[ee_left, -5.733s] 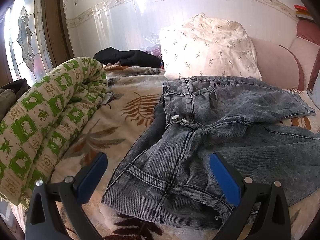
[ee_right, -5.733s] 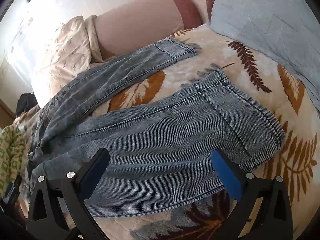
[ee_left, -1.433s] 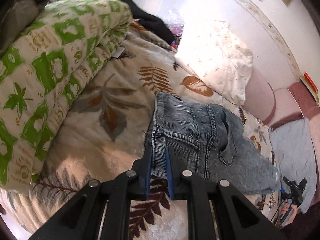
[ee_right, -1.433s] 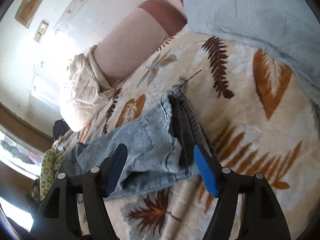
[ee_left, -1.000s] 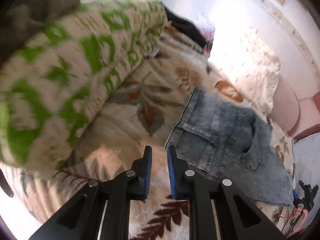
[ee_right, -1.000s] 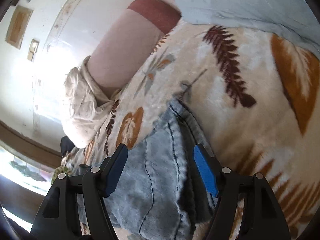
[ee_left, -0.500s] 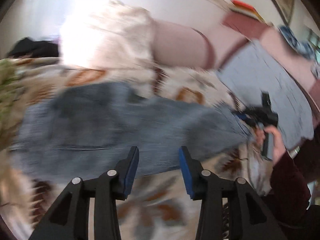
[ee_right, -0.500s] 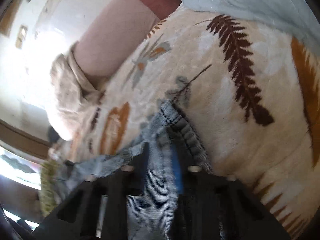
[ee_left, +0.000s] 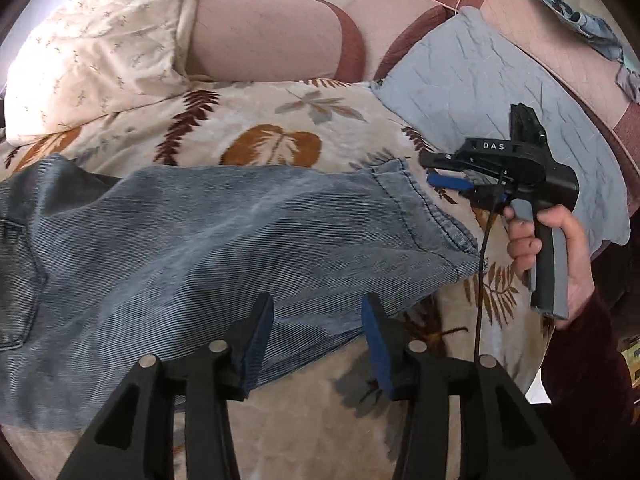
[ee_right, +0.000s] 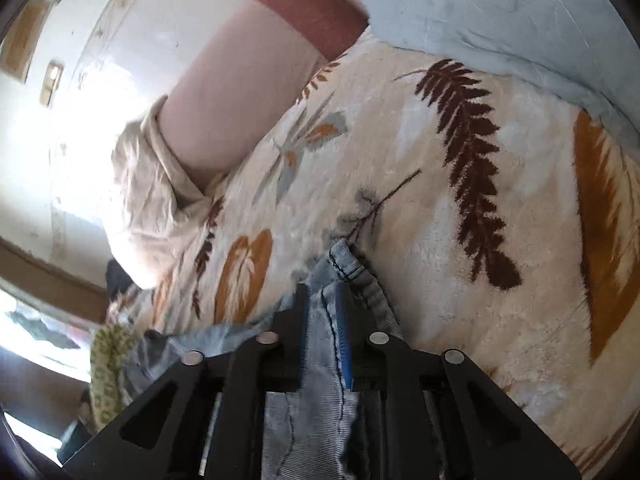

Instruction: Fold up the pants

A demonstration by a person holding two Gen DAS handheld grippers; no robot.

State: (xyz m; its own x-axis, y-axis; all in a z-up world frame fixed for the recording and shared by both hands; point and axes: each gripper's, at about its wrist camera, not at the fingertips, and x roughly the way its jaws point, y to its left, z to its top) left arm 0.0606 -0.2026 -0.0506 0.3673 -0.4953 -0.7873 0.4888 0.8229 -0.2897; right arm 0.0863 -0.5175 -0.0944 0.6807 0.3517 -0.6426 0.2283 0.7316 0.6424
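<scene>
Grey-blue denim pants (ee_left: 224, 240) lie folded lengthwise across the leaf-print blanket (ee_left: 280, 136), waist and back pocket at the left, hems at the right. My left gripper (ee_left: 318, 320) hovers over the pants' near edge. Its jaws are opening and nothing is between them. A hand (ee_left: 568, 248) holds my right gripper (ee_left: 434, 172) at the far hem corner. In the right wrist view the right gripper (ee_right: 322, 308) has the stacked hem (ee_right: 344, 264) filling the gap between its pads. Its jaws are opening, but both pads still touch the denim.
A cream pillow (ee_left: 100, 52) and pink bolsters (ee_left: 264, 36) line the far side. A grey-blue quilted cushion (ee_left: 500, 92) lies at the right. A green patterned quilt (ee_right: 108, 360) sits beyond the waist end. A dark red sleeve (ee_left: 588, 380) is at the lower right.
My left gripper let go of the waist, swung right along the pants toward the leg end and opened. My right gripper closed on the hem corner.
</scene>
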